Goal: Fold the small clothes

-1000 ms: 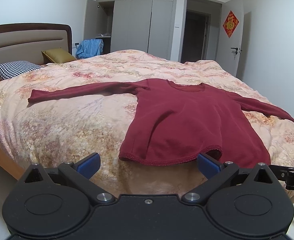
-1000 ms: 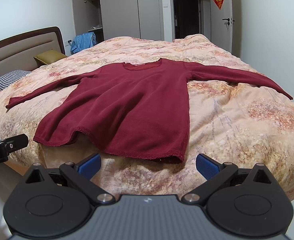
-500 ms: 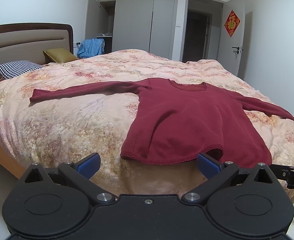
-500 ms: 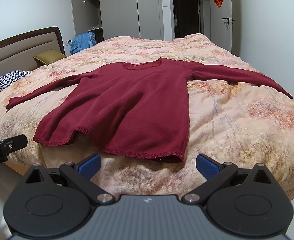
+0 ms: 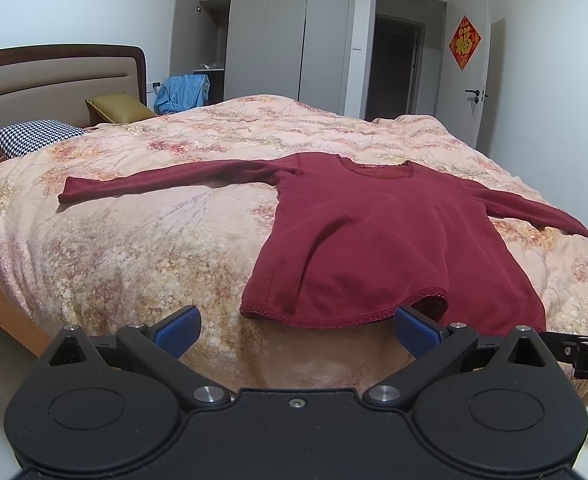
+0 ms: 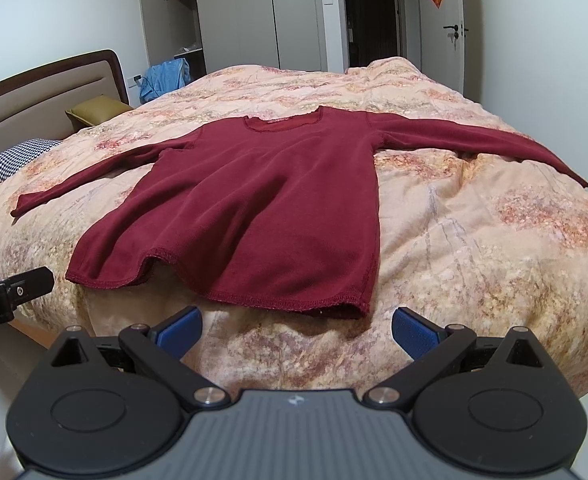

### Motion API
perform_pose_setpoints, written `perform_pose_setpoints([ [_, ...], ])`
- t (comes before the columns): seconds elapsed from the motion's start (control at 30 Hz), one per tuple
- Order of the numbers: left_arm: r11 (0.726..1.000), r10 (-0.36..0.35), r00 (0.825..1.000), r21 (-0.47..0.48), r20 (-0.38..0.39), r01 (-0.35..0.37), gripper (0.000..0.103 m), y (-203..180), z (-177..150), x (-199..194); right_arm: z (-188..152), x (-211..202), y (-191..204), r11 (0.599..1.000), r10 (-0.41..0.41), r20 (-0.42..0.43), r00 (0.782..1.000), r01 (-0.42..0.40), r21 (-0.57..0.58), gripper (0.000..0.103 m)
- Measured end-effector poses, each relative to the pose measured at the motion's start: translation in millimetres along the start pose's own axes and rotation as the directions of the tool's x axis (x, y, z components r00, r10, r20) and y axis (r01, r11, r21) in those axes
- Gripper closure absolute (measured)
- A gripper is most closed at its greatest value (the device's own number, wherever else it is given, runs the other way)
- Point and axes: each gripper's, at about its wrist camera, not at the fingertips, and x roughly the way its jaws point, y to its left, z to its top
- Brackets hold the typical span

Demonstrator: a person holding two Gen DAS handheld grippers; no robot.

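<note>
A dark red long-sleeved top (image 5: 378,240) lies flat on the bed, neck away from me, both sleeves spread out, hem at the near edge. It also shows in the right wrist view (image 6: 261,208). My left gripper (image 5: 296,328) is open and empty, just short of the hem's left part. My right gripper (image 6: 296,330) is open and empty, just short of the hem's right corner. Each gripper's tip shows at the edge of the other's view.
The bed has a floral peach quilt (image 5: 153,248) and a headboard (image 5: 53,76) at the left. A houndstooth pillow (image 5: 37,136) and an olive cushion (image 5: 117,108) lie near it. Wardrobe, blue cloth (image 5: 183,94) and doors stand behind.
Both grippers have shifted very slightly; the view of the top barely changes. The jaws stay open and the top has not moved.
</note>
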Motion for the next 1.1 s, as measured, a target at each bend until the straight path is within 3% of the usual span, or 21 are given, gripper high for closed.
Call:
perform_pose_setpoints([
  [0.3, 1.0, 0.003, 0.999, 0.006, -0.038, -0.002, 0.001, -3, 4, 8, 0, 7, -9, 0.997, 0.063, -0.02, 0.998, -0.062, 0.044, 0.0],
  [0.7, 0.999, 0.014, 0.994, 0.038, -0.108, -0.01, 0.001, -6, 22, 28, 16, 25, -25, 0.994, 0.051, -0.098, 0.994, -0.041, 0.1, 0.0],
  [0.9, 0.999, -0.033, 0.99, 0.015, -0.139, 0.035, 0.001, -4, 53, 50, 32, 32, -37, 0.995, 0.048, -0.061, 0.997, -0.042, 0.094, 0.0],
  [1.1, 0.998, -0.013, 0.992, 0.061, -0.123, 0.021, 0.001, -13, 106, 85, 60, 43, -56, 0.996, 0.023, -0.013, 1.0, -0.022, 0.092, 0.0],
])
